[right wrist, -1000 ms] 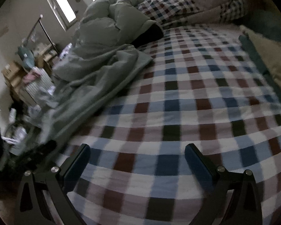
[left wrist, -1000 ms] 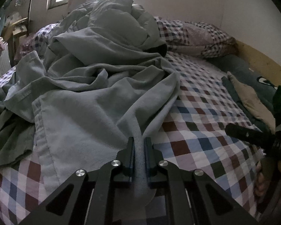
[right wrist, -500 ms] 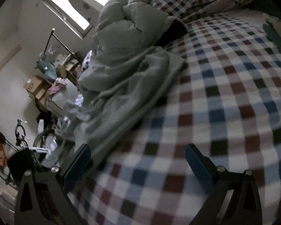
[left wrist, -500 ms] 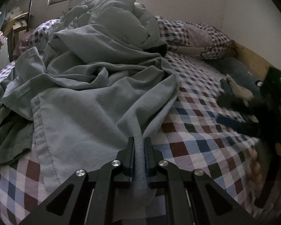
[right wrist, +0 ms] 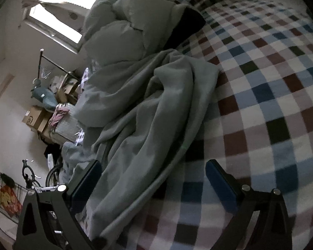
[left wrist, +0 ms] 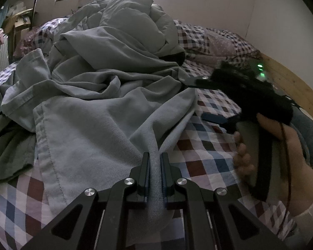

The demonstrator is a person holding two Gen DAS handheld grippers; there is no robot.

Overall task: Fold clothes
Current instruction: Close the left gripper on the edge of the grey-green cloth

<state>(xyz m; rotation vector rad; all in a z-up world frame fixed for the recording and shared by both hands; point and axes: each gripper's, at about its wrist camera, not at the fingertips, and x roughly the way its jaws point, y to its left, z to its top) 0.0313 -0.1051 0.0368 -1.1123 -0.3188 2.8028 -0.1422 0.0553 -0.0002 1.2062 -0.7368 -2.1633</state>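
Lying rumpled across the checked bed (left wrist: 208, 166), the pale grey-blue garment (left wrist: 98, 129) has a ribbed fold of its near edge pinched tight in the left hand-held gripper (left wrist: 155, 162). Beside its right edge hovers the right hand-held gripper (right wrist: 154, 179), jaws wide and holding nothing, carried by a hand (left wrist: 269, 158). A grey duvet (left wrist: 131, 20) is heaped behind.

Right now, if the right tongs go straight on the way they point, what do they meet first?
Most likely the edge of the grey-blue garment, which lies between the open right tongs, over the checked sheet. Depth is unclear.
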